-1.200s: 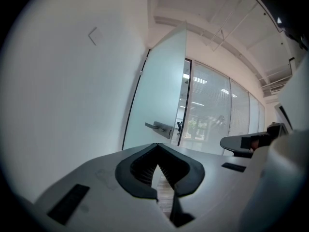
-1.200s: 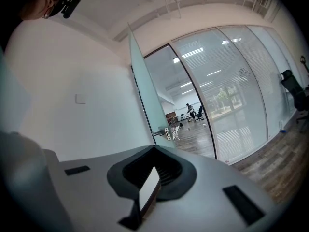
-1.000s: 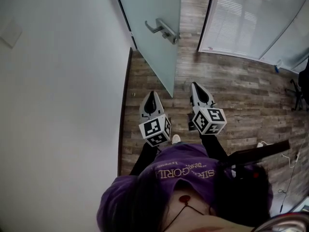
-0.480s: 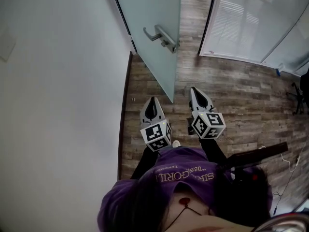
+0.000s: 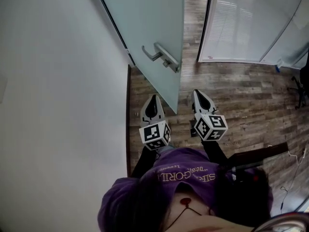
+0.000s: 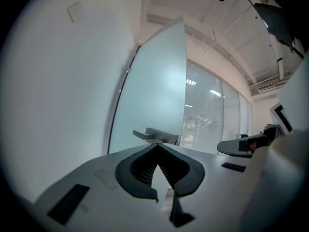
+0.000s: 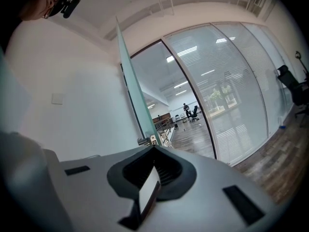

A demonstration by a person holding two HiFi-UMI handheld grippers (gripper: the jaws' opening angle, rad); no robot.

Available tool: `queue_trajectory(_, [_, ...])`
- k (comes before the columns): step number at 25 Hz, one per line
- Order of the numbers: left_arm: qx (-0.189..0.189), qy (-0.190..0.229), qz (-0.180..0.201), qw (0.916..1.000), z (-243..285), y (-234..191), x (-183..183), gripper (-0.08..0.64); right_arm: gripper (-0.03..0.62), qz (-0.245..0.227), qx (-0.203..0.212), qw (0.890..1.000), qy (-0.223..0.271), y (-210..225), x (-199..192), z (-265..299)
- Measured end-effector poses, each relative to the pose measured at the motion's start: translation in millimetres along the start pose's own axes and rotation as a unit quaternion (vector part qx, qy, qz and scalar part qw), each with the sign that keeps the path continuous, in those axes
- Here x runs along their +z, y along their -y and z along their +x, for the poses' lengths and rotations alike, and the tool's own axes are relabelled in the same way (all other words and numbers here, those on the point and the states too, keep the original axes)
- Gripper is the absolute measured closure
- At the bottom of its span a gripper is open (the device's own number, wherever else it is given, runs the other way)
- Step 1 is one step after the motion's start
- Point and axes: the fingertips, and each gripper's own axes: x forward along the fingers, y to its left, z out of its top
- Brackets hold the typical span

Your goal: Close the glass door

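Observation:
The frosted glass door (image 5: 149, 23) stands ajar, its free edge pointing towards me, with a metal lever handle (image 5: 161, 56) on its near face. My left gripper (image 5: 152, 99) is shut and empty, level, just left of the door's lower edge. My right gripper (image 5: 197, 94) is also shut and empty, right of that edge. In the left gripper view the door (image 6: 154, 86) and handle (image 6: 155, 135) lie straight past the closed tips (image 6: 157, 147). The right gripper view shows the door's thin edge (image 7: 131, 88) and handle (image 7: 147, 140) above its tips (image 7: 154, 148).
A white wall (image 5: 58, 81) runs along the left. A glass partition with blinds (image 5: 241, 23) stands beyond the doorway on the right. Wood-plank floor (image 5: 241, 91) lies below, with an office chair (image 5: 302, 88) at the right edge and a cable (image 5: 289, 173) on the floor.
Both grippers have advanced towards the door. The door and its handle now sit lower and nearer in the head view, close ahead of the tips. Both grippers have stayed shut.

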Motion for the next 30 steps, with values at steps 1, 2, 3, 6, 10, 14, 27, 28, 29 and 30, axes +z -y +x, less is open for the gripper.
queue_trajectory(1, [-0.027, -0.005, 0.015, 0.9995, 14.3, 0.2, 5.6, 0.558, 0.606, 0.001, -0.005, 1.0, 0.001, 0.0, 5.6, 10.0])
queue_trajectory(2, [-0.054, -0.011, 0.036, 0.9978, 26.9, 1.7, 9.1, 0.558, 0.606, 0.002, -0.01, 1.0, 0.001, 0.5, 10.2, 17.6])
queue_trajectory(3, [-0.074, -0.017, 0.061, 0.9953, 38.2, 1.7, 10.9, 0.558, 0.606, 0.001, -0.014, 1.0, 0.001, 1.4, 13.7, 23.2])
queue_trajectory(6, [-0.099, -0.015, 0.114, 0.9885, 70.0, -11.1, 17.1, 0.558, 0.606, 0.001, -0.024, 1.0, 0.005, 4.3, 19.9, 37.3])
queue_trajectory(10, [-0.141, -0.015, 0.194, 0.9707, 102.9, -23.6, 20.2, 0.488, 0.607, 0.0, -0.041, 0.999, 0.01, 10.0, 22.9, 44.1])
queue_trajectory(14, [-0.151, -0.028, 0.327, 0.9325, 139.7, -40.2, 8.5, 0.446, 0.606, -0.003, -0.054, 0.998, 0.017, 14.9, 28.6, 50.7])
queue_trajectory(27, [-0.166, -0.016, 0.645, 0.746, 210.1, -51.9, -8.8, 0.43, 0.606, 0.0, -0.067, 0.998, 0.01, 10.4, 25.5, 66.1])
queue_trajectory(28, [-0.165, -0.013, 0.655, 0.7372, 212.8, -51.3, -9.6, 0.426, 0.606, -0.001, -0.067, 0.998, 0.009, 9.7, 24.7, 67.7])
queue_trajectory(29, [-0.164, -0.009, 0.666, 0.7278, 215.8, -50.8, -10.9, 0.426, 0.606, -0.002, -0.066, 0.998, 0.008, 9.0, 23.6, 70.0])
queue_trajectory(30, [-0.162, -0.006, 0.675, 0.7198, 218.4, -50.2, -12.2, 0.426, 0.606, -0.003, -0.066, 0.998, 0.007, 8.1, 22.5, 72.4])
